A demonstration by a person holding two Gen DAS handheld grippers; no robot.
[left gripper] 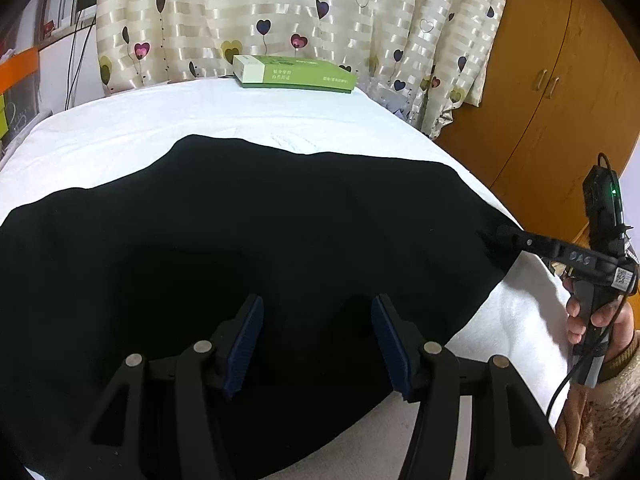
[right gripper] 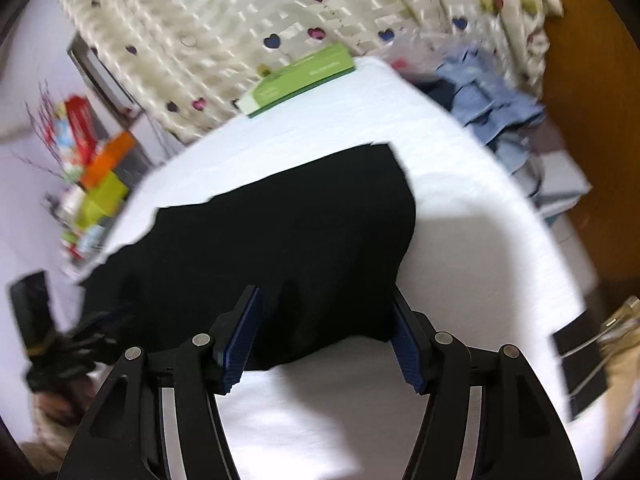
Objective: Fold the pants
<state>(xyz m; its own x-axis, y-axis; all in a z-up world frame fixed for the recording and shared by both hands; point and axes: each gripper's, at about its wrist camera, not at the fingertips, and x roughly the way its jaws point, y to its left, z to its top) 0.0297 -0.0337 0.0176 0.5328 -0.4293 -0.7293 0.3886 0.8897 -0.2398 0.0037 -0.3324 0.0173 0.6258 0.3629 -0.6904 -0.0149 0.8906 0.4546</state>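
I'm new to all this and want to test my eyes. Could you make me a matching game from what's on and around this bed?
Things:
1. pants
2. box
3. curtain
4. wardrobe

Descriptions:
A. heart pattern
B. black, spread on the white sheet
C. brown wood
D. green, at the bed's far edge

Pairs: 1-B, 2-D, 3-A, 4-C

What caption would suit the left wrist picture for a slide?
Open left gripper over black pants spread on a white-covered table, right gripper at their edge, green box behind.
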